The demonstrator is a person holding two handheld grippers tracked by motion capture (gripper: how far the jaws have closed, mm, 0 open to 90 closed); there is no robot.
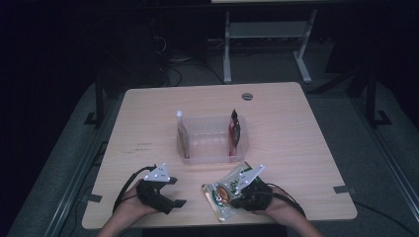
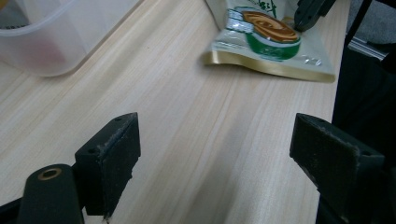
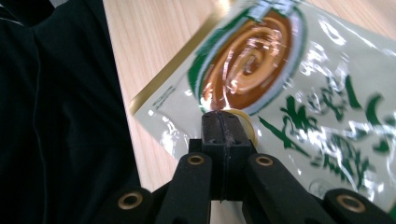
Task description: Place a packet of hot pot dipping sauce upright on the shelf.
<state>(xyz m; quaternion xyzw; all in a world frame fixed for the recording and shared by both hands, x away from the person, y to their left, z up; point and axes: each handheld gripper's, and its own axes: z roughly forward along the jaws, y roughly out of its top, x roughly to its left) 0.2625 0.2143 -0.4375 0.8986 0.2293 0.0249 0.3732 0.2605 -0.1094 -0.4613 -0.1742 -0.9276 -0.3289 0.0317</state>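
Right gripper (image 1: 236, 193) had its jaws pressed fully together, their tips resting on the green-and-white snack pouch (image 1: 228, 189); in the right gripper view the closed jaws met over the pouch's (image 3: 299, 88) printed brown swirl, and whether any film was pinched between them could not be told. The pouch lay flat on the wooden table (image 1: 148, 123), stretching ahead of and to the left of that gripper, gold edge toward the person.

Left gripper (image 1: 177, 191) rested on the table with jaws spread wide, nothing between them but bare tabletop (image 2: 187, 140). From this gripper the pouch (image 2: 273, 44) lay ahead and to the right, well apart.

A clear plastic bin (image 1: 212, 153) stood just beyond the pouch, ahead of both grippers. A yellow packet (image 1: 182, 136) leaned at its left wall, a red-and-black packet (image 1: 234, 128) at its right
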